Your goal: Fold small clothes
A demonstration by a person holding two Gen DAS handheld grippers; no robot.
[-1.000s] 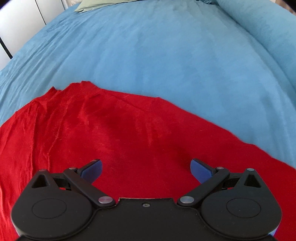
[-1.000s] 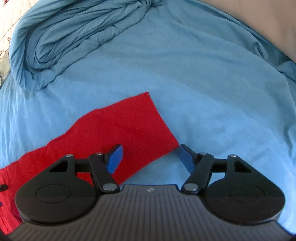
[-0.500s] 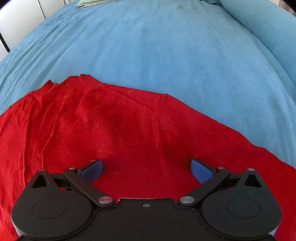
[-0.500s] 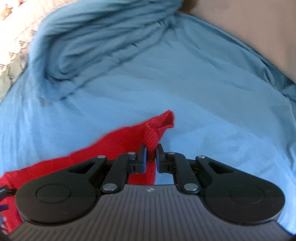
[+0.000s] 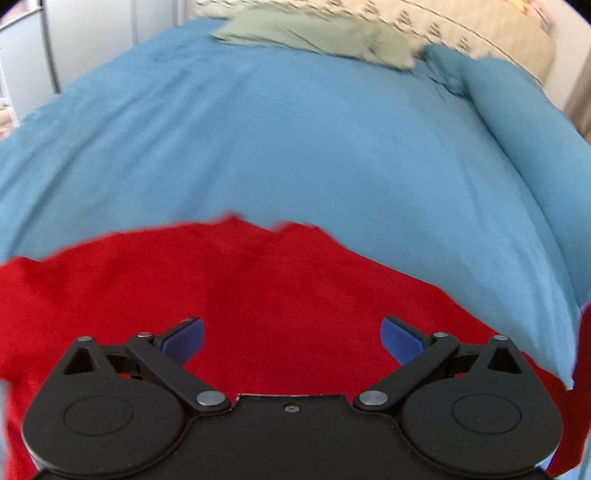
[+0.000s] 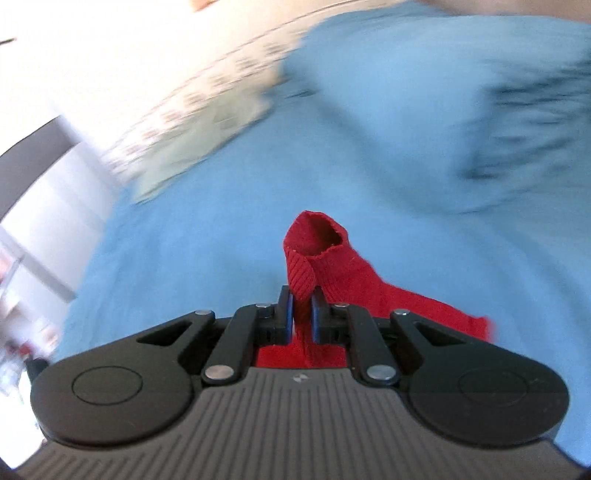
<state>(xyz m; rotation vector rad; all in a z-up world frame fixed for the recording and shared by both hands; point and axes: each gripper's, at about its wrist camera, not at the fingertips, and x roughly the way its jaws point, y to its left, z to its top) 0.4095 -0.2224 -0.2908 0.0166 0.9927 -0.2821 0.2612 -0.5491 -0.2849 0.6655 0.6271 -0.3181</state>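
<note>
A red knit sweater [image 5: 229,288] lies spread on the blue bed cover [image 5: 295,140] in the left wrist view. My left gripper [image 5: 291,338] hovers over the sweater's body, open, its blue pads wide apart with nothing between them. In the right wrist view my right gripper [image 6: 302,314] is shut on the ribbed cuff of the sweater's red sleeve [image 6: 317,251]. The sleeve is lifted off the bed and its open end stands up past the fingertips. The rest of the sleeve trails down to the right under the gripper.
A pale green folded cloth [image 5: 314,33] lies at the far end of the bed beside a patterned cream pillow [image 5: 461,26]. A rolled blue duvet [image 5: 517,122] runs along the right side. White wardrobe doors [image 5: 92,37] stand at the left.
My right gripper closed on the sleeve cuff, then lifted it and swung it left. The left gripper rose and tilted up, still open over the sweater; more of the bed's far end shows.
</note>
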